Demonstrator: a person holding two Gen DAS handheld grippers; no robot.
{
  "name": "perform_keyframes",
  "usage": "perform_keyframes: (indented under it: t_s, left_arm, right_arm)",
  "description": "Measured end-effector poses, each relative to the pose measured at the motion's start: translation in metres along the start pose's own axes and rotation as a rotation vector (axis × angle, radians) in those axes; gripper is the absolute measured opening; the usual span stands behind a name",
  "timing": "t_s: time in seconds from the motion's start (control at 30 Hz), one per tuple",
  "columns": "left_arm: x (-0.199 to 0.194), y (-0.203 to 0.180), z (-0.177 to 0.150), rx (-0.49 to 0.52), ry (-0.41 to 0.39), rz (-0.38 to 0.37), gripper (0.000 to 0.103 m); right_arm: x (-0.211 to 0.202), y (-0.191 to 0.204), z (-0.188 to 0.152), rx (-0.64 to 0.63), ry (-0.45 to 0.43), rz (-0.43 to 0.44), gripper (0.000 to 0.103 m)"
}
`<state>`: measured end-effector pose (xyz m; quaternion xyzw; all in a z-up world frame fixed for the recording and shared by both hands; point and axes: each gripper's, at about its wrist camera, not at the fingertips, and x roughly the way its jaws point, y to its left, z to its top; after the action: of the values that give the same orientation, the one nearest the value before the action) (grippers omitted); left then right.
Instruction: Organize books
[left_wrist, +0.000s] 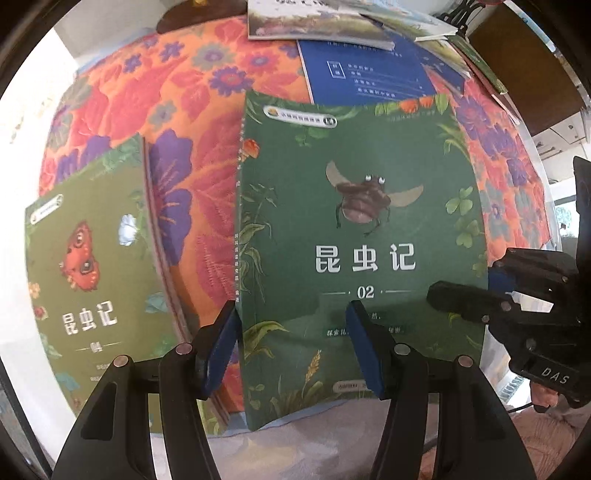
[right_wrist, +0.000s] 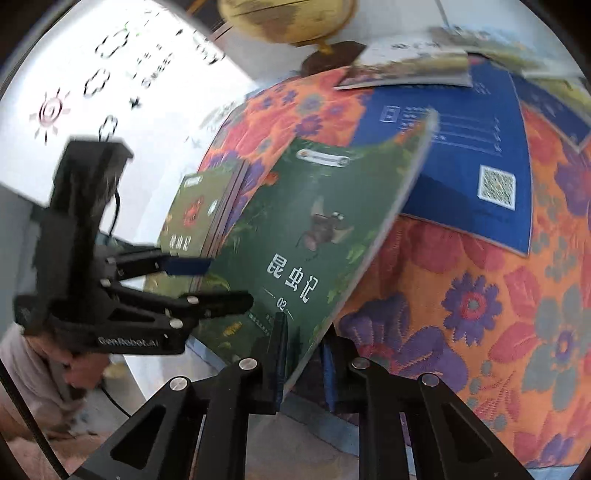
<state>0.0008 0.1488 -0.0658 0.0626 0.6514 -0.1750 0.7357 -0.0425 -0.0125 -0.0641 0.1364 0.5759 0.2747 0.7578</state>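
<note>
- A start had been made: an olive insect book with a red butterfly topped a small stack at about 9 o'clock in the left wrist view, near the table's left edge.
- The dark green volume 02 beetle book was in hand. The right gripper was clenched on its near right edge, tilting it up off the flowered tablecloth.
- The left gripper was released, half spread, straddling that book's near left corner; its pads did not appear to press.
- Still left, by my judgement: landing the beetle book on the stack, then gathering the rest.
- A blue book lay at 1 o'clock in the right view, under a pale landscape-covered one; more overlapped at the far right.
- A globe stood at 12 o'clock.
- The left gripper sat between the lifted book and the stack, likely in the way.
</note>
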Motion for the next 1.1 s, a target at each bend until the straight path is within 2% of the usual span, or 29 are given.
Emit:
perform_keyframes:
  t_s: [0.13,0.33,0.47,0.83,1.1]
  left_arm:
    - [-0.016,0.004,-0.006,-0.007,-0.033,-0.017,0.055]
    - [-0.039,0.019,-0.016,-0.024,-0.097,0.002,0.055]
    - [-0.043,0.031,-0.019,-0.031,-0.109,0.004,0.055]
    - [-0.067,0.058,-0.032,-0.043,-0.182,-0.003,0.055]
    - [-0.082,0.093,-0.043,-0.081,-0.225,0.006,0.055]
  right_arm:
    - [-0.004,0.011,0.0,-0.022,-0.013,-0.012,0.017]
    - [-0.01,0.029,0.003,-0.05,-0.054,-0.002,0.017]
    - [-0.011,0.048,0.008,-0.062,-0.084,0.004,0.017]
    - [-0.006,0.098,0.019,-0.134,-0.102,-0.046,0.017]
    - [0.006,0.135,0.037,-0.182,-0.109,-0.044,0.017]
